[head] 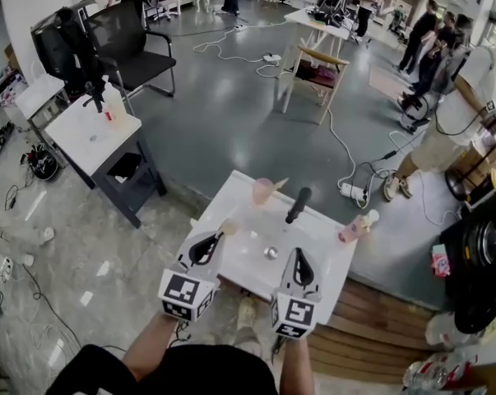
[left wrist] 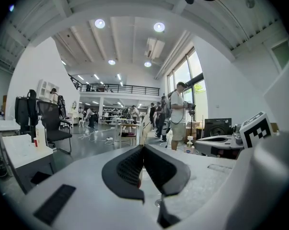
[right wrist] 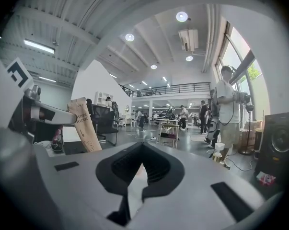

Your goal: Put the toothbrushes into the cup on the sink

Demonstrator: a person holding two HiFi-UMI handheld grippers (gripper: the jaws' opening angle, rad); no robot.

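Room: open workshop hall, grey floor, white sink (head: 326, 262) on a stand
Cup: pink cup (head: 261, 192) upright at sink's far rim, beside black faucet (head: 298, 205)
Left gripper (head: 218, 238): pads pinching toothbrush packet (right wrist: 85, 124), long axis near upright, over sink's left side, nearer the cup, cup lying ahead of its tips
Right gripper (head: 300, 256): pads pressed together over sink's near side, anything pinched unclear
Count: one cup, one packet sure, pale tip (head: 279, 184) poking from cup maybe a second
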